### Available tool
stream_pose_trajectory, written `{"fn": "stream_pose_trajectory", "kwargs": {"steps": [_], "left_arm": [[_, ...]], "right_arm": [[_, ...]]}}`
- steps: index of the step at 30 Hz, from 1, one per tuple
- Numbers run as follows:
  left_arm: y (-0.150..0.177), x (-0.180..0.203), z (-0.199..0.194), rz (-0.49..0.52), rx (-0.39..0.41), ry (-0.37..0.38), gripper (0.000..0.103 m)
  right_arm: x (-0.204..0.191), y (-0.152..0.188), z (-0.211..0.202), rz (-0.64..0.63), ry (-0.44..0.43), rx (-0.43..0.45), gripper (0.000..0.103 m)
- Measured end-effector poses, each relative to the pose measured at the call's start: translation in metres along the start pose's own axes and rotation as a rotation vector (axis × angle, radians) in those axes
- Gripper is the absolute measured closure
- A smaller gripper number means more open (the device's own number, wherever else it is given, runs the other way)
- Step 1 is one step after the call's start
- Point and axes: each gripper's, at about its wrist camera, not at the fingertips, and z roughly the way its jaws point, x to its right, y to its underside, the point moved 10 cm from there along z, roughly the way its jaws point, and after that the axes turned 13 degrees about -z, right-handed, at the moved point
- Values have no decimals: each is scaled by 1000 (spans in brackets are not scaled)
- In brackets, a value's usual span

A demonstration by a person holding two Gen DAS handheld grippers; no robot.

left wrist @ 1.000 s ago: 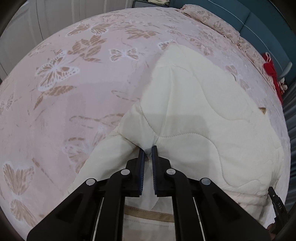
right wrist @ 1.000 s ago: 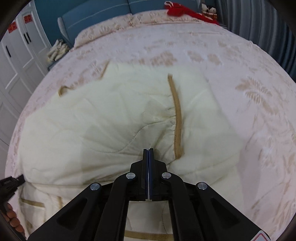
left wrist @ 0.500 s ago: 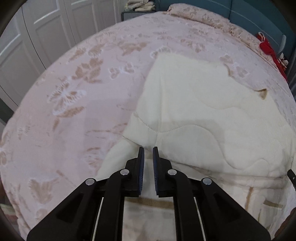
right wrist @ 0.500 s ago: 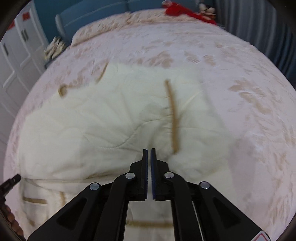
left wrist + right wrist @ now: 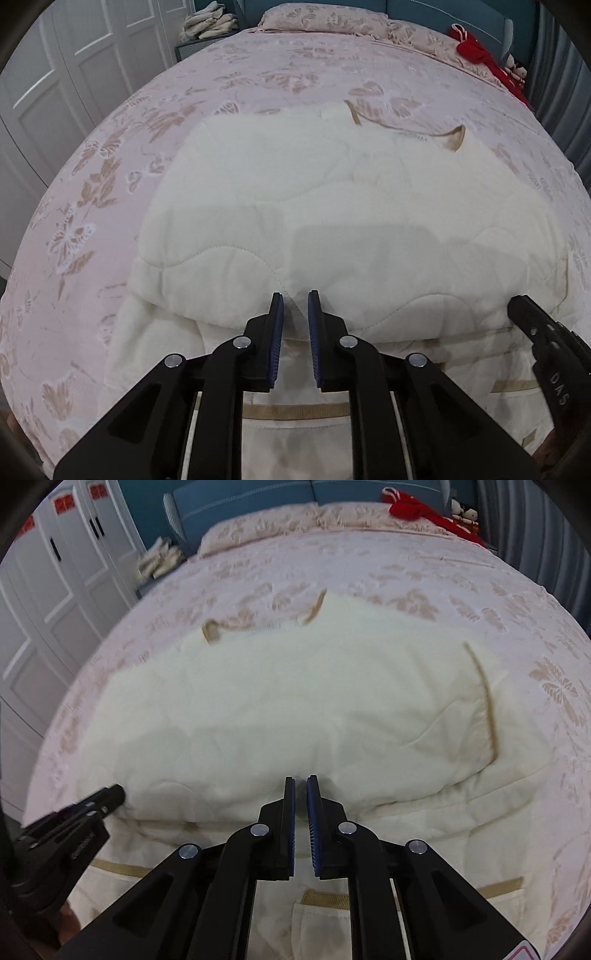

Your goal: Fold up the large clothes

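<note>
Cream quilted padded garment [image 5: 332,206] is lying folded on the pink floral bedspread [image 5: 110,155]. Left gripper [image 5: 295,301] and right gripper [image 5: 301,782] jaws are sitting slightly spread, seemingly gripping nothing; puffy top layer is risking springing open.

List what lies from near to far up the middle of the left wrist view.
Left tongs → folded cream quilted garment → pink butterfly-print bedspread → matching pillow.
</note>
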Motion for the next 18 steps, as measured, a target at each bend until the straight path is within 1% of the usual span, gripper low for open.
{"fn": "stream_pose_trajectory", "kwargs": {"steps": [5, 15, 18], "left_arm": [[7, -2, 12, 8, -9, -1, 90], [14, -2, 22, 12, 14, -1, 91], [15, -1, 23, 17, 26, -6, 91]], "right_arm": [[-1, 13, 15, -16, 16, -14, 95], [-4, 17, 27, -77, 72, 6, 96], [-3, 17, 29, -79, 72, 11, 96]]}}
